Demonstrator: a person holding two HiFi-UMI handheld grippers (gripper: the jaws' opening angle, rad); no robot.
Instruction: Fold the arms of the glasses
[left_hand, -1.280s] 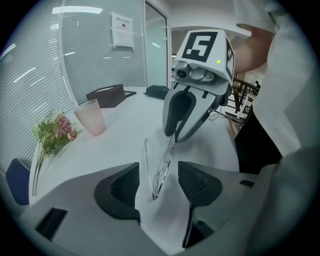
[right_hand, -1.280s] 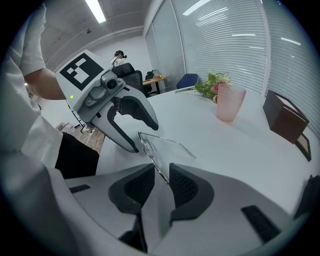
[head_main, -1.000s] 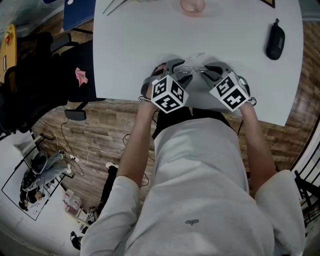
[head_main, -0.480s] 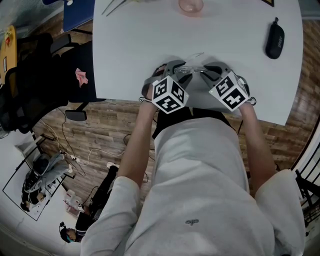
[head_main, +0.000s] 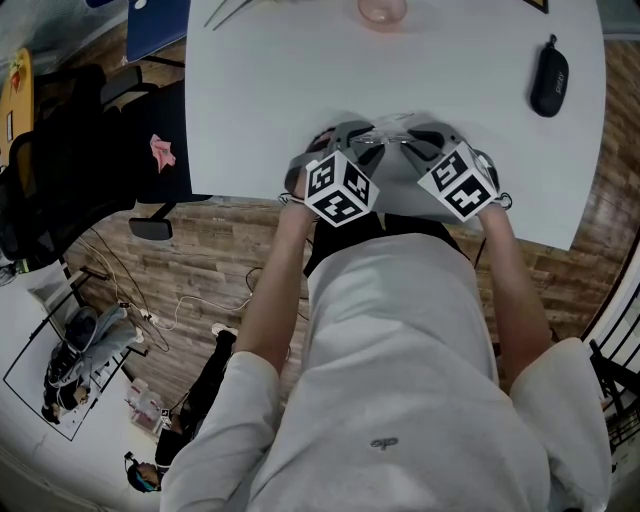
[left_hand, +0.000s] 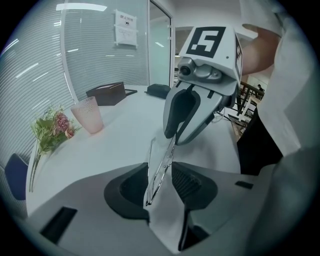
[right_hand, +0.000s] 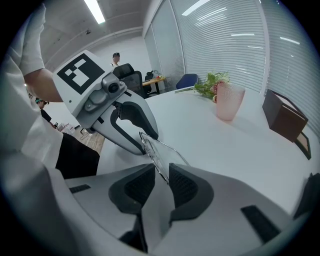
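While they hang just above the near edge of the white table, the glasses are carried between two claws that face each other from either side. The right claw pinches one end of the thin wire frame, its ribbed pads drawn in close on the rim of a clear lens. At the other end, the left claw has just been closing and now stands partly spread. The frame and one thin arm slant across the gap between its pads, with bare table showing on both sides of the wire. Well beyond the glasses, at the far edge of the table, stands a pink cup, and a small bunch of flowers lies just beside it. Beyond the glasses and off to the right lies a black case.
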